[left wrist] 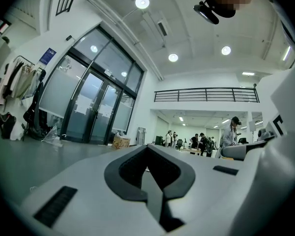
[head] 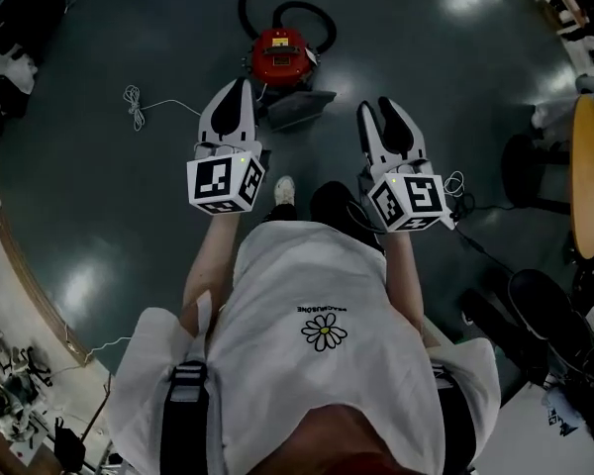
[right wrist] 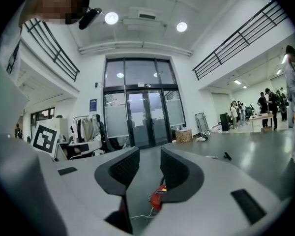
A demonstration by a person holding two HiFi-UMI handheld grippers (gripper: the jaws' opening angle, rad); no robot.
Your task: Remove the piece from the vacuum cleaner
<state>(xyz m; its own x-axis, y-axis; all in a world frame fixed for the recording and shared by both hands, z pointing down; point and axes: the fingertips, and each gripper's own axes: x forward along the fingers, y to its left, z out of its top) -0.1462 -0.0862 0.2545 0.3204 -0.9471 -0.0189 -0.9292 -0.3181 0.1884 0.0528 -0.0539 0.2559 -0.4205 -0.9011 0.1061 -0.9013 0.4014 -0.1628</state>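
- Head view: the red vacuum cleaner (head: pixel 280 55) sits on the floor, far beyond the left gripper (head: pixel 240 87) and right gripper (head: pixel 376 107); nothing is touched, so removal seems not begun
- Left gripper view: jaws together, empty
- Right gripper view: jaws narrowly apart, empty; the vacuum cleaner (right wrist: pixel 159 196) shows low beyond them

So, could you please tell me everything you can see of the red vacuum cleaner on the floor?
The vacuum cleaner is a canister type with a glossy red, plastic-looking body and a darker patch on top. It sits upright on the dark floor, ahead of the person. A black hose loops behind it, and a dark, flat floor head lies just in front. Nothing is holding it.
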